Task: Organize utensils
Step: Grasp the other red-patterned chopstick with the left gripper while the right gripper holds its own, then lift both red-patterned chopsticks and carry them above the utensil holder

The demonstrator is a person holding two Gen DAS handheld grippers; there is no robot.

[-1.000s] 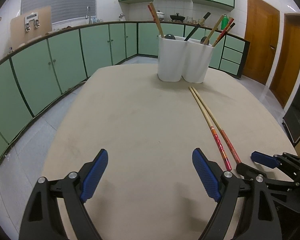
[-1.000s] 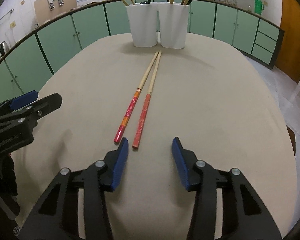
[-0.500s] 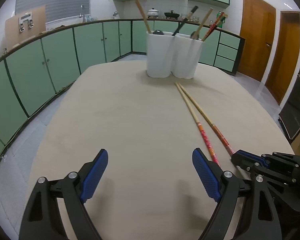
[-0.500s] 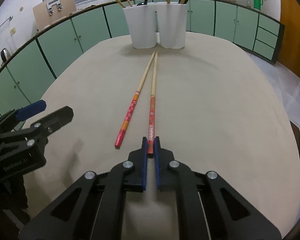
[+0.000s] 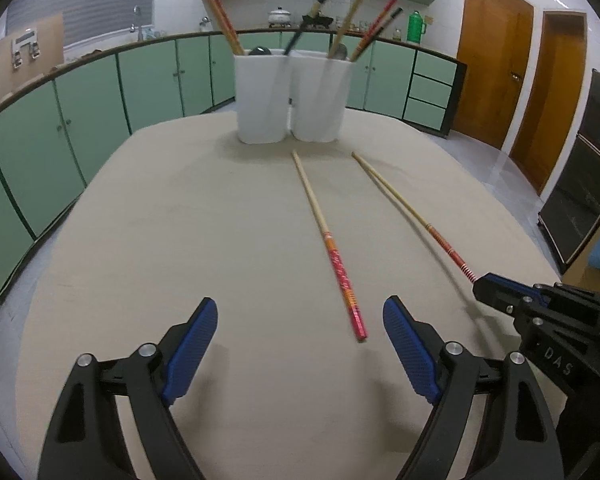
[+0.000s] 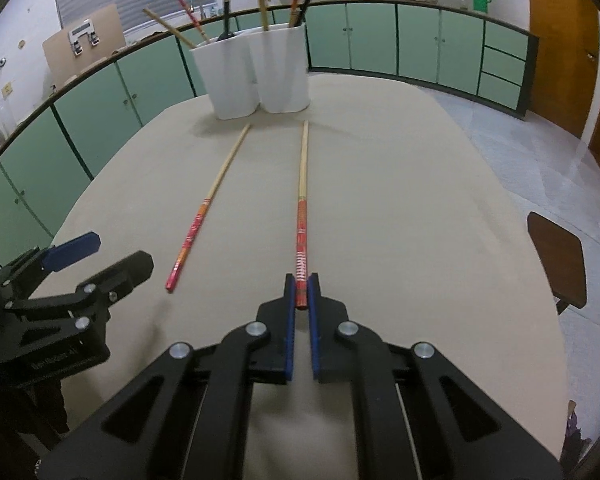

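Two long chopsticks with red patterned ends lie spread apart on the beige table [image 5: 160, 240]. My right gripper [image 6: 301, 284] is shut on the red end of the right chopstick [image 6: 302, 200], whose tip points at the white two-compartment holder [image 6: 252, 76]. The other chopstick [image 5: 324, 236] lies free. Its red end rests just ahead of my left gripper [image 5: 300, 308], inside the right finger and untouched. That gripper stands wide, its jaws closing slightly. The holder [image 5: 292, 96] at the far edge has several utensils standing in it.
Green cabinets [image 5: 100, 92] curve around the room beyond the table. A dark stool [image 6: 556, 256] stands off the table's right edge. Wooden doors [image 5: 496, 56] are at the far right. Bare table surface lies left of the chopsticks.
My right gripper closed on the red end of the right chopstick and swung it away from its partner. The left gripper moved toward the free chopstick, staying open.
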